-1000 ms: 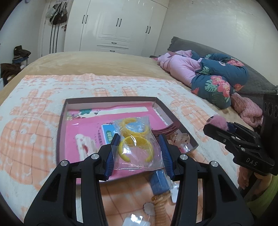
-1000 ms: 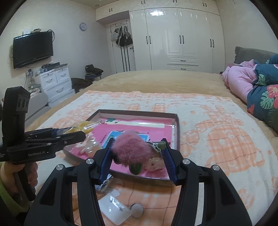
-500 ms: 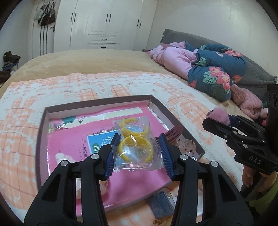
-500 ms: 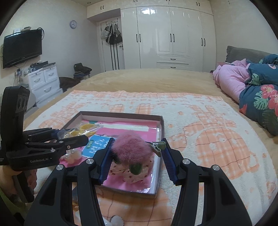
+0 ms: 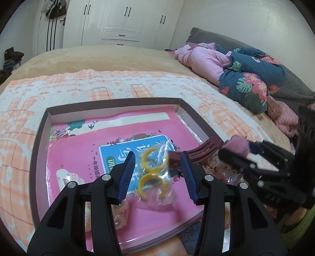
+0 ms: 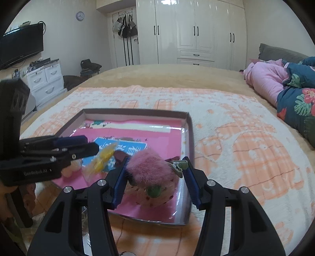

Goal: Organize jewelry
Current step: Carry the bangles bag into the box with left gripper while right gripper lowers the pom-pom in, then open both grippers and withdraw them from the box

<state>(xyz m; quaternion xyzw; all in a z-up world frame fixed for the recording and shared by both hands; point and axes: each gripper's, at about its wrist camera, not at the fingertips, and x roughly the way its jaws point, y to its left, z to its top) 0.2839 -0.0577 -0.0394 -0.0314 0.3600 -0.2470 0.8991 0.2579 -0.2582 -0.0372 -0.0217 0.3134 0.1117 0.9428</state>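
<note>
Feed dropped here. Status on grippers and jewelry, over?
Left gripper jaws just been opening, bag of yellow rings loose between them over the box. Right gripper shut on pink pompom clip. Dark red comb lies close by in box.

Black hand-held gripper [image 5: 158, 173], blue ribbed pads [image 5: 128, 175]

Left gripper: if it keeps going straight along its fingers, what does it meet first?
Probably the clear bag of yellow rings between the left gripper pads, then the pink liner of the tray; depth is uncertain.

White wardrobe [image 6: 196, 33], wall television [image 6: 21, 45], clock [image 6: 80, 15], floral quilt [image 5: 254, 78]
</note>
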